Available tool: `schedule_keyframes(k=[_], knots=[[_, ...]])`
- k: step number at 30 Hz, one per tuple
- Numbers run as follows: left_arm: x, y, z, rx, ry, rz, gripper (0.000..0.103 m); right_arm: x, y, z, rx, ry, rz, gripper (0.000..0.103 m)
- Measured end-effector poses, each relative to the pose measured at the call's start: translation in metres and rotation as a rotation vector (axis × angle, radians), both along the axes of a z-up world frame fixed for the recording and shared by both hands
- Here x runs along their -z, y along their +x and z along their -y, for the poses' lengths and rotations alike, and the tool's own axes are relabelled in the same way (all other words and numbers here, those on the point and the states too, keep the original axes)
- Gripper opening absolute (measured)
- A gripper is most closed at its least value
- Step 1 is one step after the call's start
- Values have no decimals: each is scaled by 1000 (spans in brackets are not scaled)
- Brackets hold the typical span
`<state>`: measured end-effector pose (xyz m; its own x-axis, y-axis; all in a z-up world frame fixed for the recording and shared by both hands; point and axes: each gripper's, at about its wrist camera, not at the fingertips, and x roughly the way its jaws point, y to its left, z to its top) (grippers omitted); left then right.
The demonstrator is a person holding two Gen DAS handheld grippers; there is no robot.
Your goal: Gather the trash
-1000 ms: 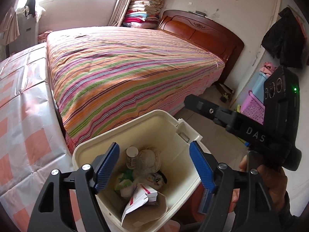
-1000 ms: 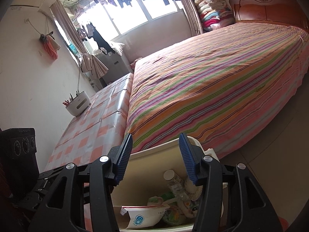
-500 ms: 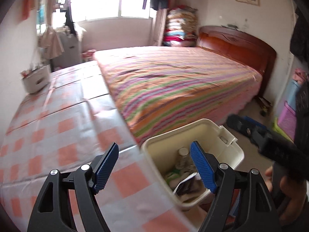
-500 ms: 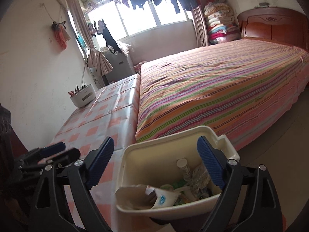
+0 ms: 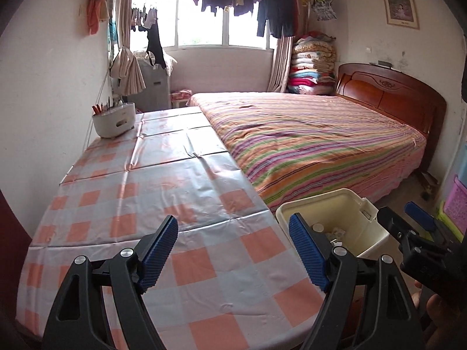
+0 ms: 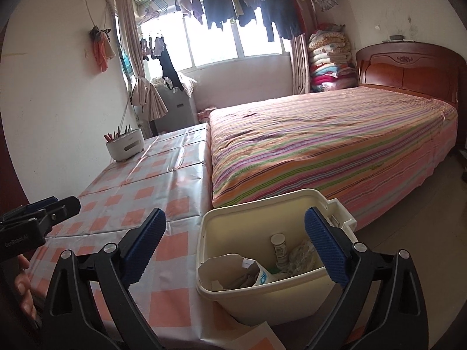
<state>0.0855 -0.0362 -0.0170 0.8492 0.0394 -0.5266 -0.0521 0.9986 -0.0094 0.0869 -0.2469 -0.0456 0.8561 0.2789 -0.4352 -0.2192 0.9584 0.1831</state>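
Reading "GenRobot.AI" on left gripper (image 6: 55, 208), cream bin (image 6: 262, 265)

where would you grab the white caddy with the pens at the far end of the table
Take the white caddy by its upper rim, coming from above with one finger inside and one outside. Its body is wide and rounded, likely too broad to span, while the rim is thin. The side slot facing the cameras is a second option. Avoid the pens sticking up at its left.
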Motion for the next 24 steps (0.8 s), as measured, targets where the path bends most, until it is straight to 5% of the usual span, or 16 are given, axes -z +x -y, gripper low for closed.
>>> schedule_keyframes(k=[24], knots=[[-4, -10, -2, -10, 19, 5, 81, 5, 11, -10, -21, 10, -9, 94]])
